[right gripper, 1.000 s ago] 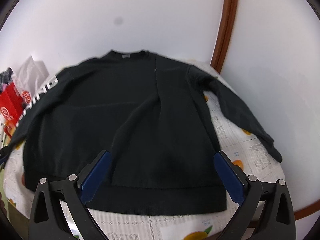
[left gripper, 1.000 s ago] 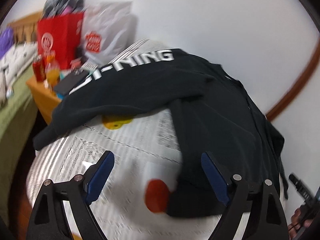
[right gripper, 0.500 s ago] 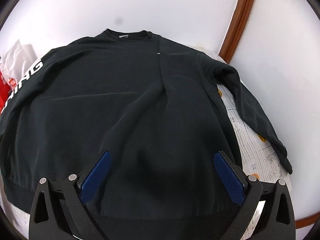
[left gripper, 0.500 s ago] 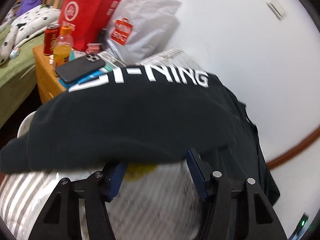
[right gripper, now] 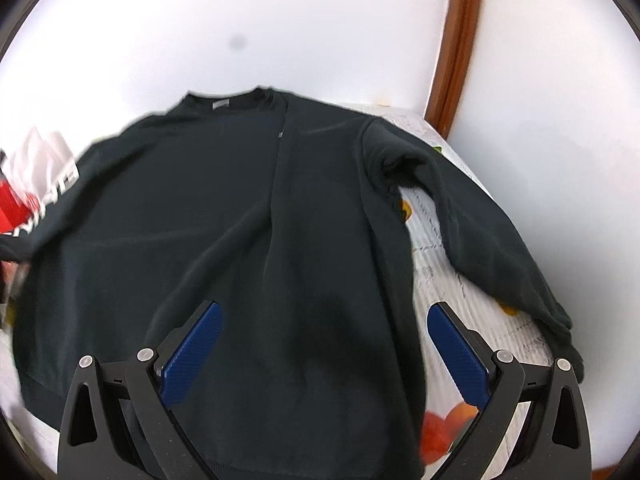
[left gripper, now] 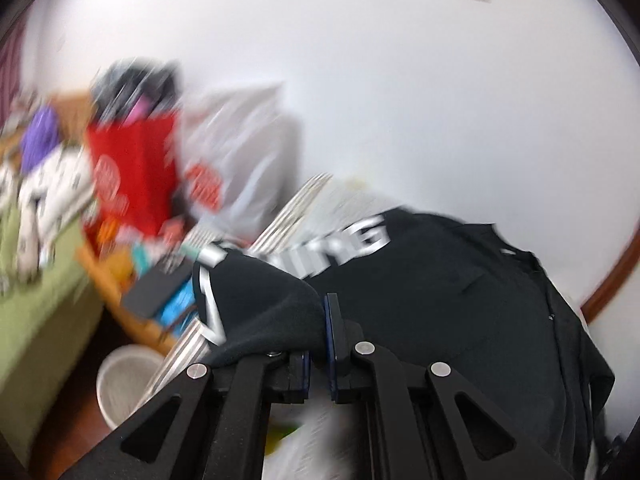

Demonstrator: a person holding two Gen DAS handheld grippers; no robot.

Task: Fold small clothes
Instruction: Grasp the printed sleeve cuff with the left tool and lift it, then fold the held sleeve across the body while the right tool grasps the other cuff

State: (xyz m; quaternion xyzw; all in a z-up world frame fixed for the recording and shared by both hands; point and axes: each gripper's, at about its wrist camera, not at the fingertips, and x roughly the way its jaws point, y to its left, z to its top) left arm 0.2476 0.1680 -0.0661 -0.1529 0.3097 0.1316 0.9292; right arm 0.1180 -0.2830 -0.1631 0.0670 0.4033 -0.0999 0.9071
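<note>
Left wrist view, badly blurred. Left gripper (left gripper: 318,344) seen low in the centre, jaws drawn close and pinched on a bunched piece of the black sweatshirt (left gripper: 440,304), by the look of it the lettered sleeve (left gripper: 256,300). Sleeve lifted off the table and draped over the left finger, white letters showing across it. Rest of the sweatshirt spread to the right over a striped tablecloth (left gripper: 288,216). Behind and to the left, a red bag (left gripper: 132,176) beside a white bag (left gripper: 244,168), both standing against the white wall (left gripper: 400,80). In front of the bags, a dark phone (left gripper: 156,288) on a wooden side table (left gripper: 120,292). Pale round bin (left gripper: 128,384) down on the floor at lower left. Green bedding (left gripper: 44,312) at far left.

Right wrist view. Right gripper (right gripper: 324,348) held over the lower body of the sweatshirt (right gripper: 240,240), jaws wide apart with nothing between the blue pads (right gripper: 192,348). Sweatshirt laid flat, neck toward the wall, a long crease down the middle. Right-hand sleeve (right gripper: 492,240) stretched out toward the table edge over the tablecloth (right gripper: 448,264), printed with fruit. Lettered sleeve (right gripper: 44,208) at far left, running out of the picture. Brown wooden trim (right gripper: 456,40) upright on the wall at upper right.
</note>
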